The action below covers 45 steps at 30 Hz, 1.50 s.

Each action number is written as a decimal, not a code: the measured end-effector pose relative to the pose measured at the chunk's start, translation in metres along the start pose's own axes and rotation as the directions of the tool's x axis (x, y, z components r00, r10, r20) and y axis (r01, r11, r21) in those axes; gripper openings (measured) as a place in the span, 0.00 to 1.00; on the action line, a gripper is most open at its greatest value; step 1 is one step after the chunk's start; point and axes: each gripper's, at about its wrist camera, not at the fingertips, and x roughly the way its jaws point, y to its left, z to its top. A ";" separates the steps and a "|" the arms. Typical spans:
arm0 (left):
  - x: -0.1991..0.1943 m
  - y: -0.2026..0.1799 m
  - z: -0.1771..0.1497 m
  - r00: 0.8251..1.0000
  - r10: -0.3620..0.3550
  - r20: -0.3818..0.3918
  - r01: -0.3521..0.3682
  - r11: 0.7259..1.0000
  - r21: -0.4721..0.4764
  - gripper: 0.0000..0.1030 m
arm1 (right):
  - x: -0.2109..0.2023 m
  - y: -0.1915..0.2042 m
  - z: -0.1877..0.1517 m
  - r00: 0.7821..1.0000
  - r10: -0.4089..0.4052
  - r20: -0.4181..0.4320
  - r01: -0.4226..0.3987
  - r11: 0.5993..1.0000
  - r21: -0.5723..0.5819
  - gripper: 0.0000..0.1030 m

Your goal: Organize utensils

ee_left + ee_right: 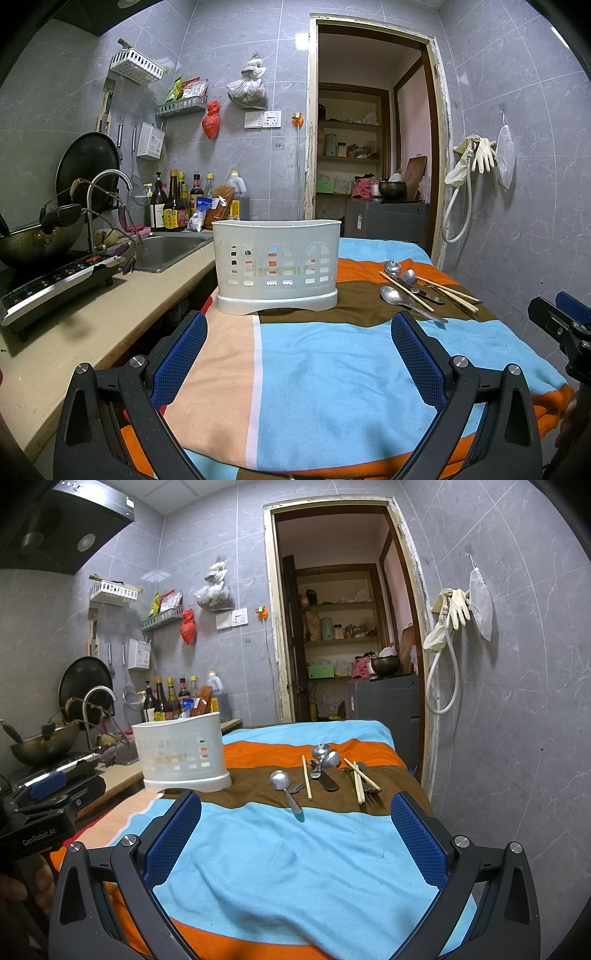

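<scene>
A white perforated utensil holder stands upright on the striped cloth. To its right, on the brown stripe, lie three metal spoons, wooden chopsticks and a dark-handled knife, loosely piled. My left gripper is open, held low in front of the holder with nothing between its blue pads. My right gripper is open too, short of the utensils and empty. Its body shows at the left wrist view's right edge.
Left of the cloth runs a beige counter with an induction hob, a wok, a steel sink and sauce bottles. An open doorway lies behind. A tiled wall with a hose bounds the right side.
</scene>
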 end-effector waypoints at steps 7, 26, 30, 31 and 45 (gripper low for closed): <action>-0.001 0.001 0.001 1.000 0.004 0.002 -0.004 1.000 0.003 0.95 | -0.001 -0.002 0.003 1.000 -0.002 -0.017 0.002 1.000 -0.009 1.00; 0.038 -0.019 0.048 0.999 -0.054 0.005 0.054 0.995 0.080 0.95 | 0.032 -0.007 0.043 0.996 -0.076 -0.038 0.072 0.992 -0.105 1.00; 0.047 -0.029 0.056 0.997 -0.074 0.002 0.073 0.992 0.098 0.95 | 0.039 -0.017 0.051 0.996 -0.080 -0.038 0.075 0.990 -0.116 1.00; 0.049 -0.032 0.058 0.997 -0.081 0.000 0.081 0.992 0.101 0.95 | 0.041 -0.019 0.054 0.996 -0.079 -0.040 0.074 0.990 -0.120 1.00; 0.105 -0.067 0.078 0.975 -0.208 -0.077 0.216 0.970 0.111 0.95 | 0.095 -0.086 0.093 0.993 0.034 -0.114 -0.046 0.994 -0.104 1.00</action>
